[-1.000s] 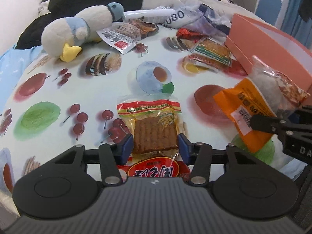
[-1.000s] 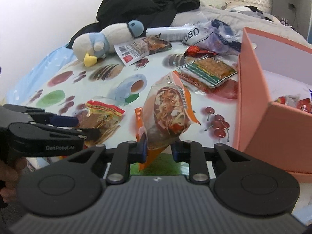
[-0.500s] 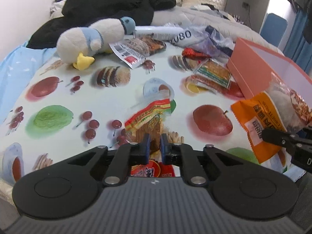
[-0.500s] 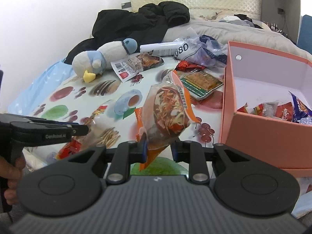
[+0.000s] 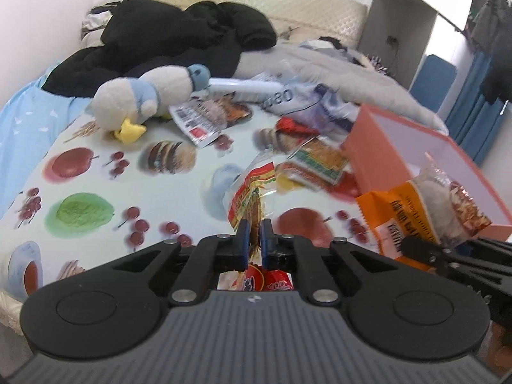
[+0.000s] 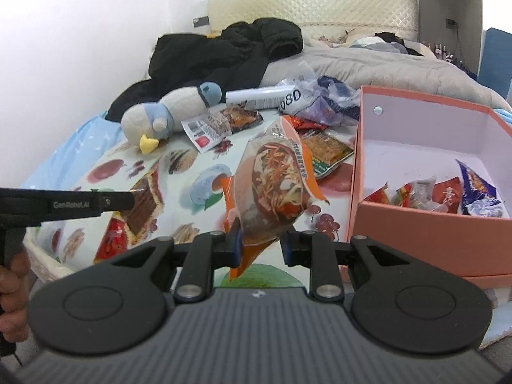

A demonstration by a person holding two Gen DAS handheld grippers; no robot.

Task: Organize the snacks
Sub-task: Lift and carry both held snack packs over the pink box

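My left gripper (image 5: 254, 236) is shut on a red-and-yellow snack packet (image 5: 252, 188) with brown contents, held clear of the fruit-print cloth. The right wrist view shows that packet (image 6: 144, 201) hanging edge-on from the left gripper (image 6: 123, 200). My right gripper (image 6: 260, 243) is shut on the lower corner of an orange packet (image 6: 275, 185) with a shredded-vegetable picture, raised just left of the open pink box (image 6: 416, 224). Several small packets (image 6: 448, 192) lie inside the box. In the left wrist view the orange packet (image 5: 412, 208) hangs in front of the box (image 5: 377, 147).
A plush penguin (image 5: 144, 99) and a black jacket (image 5: 179, 38) lie at the back. Loose packets stay on the cloth: a green-edged one (image 5: 320, 160) by the box and a barcoded one (image 5: 204, 118). A white tube (image 6: 259, 96) and a plastic bag (image 6: 332, 99) sit behind. A hand (image 6: 9, 288) shows at left.
The left jaws closed on the red-and-yellow packet and lifted it off the cloth. The right gripper rose with the orange packet, bringing the inside of the box into view.
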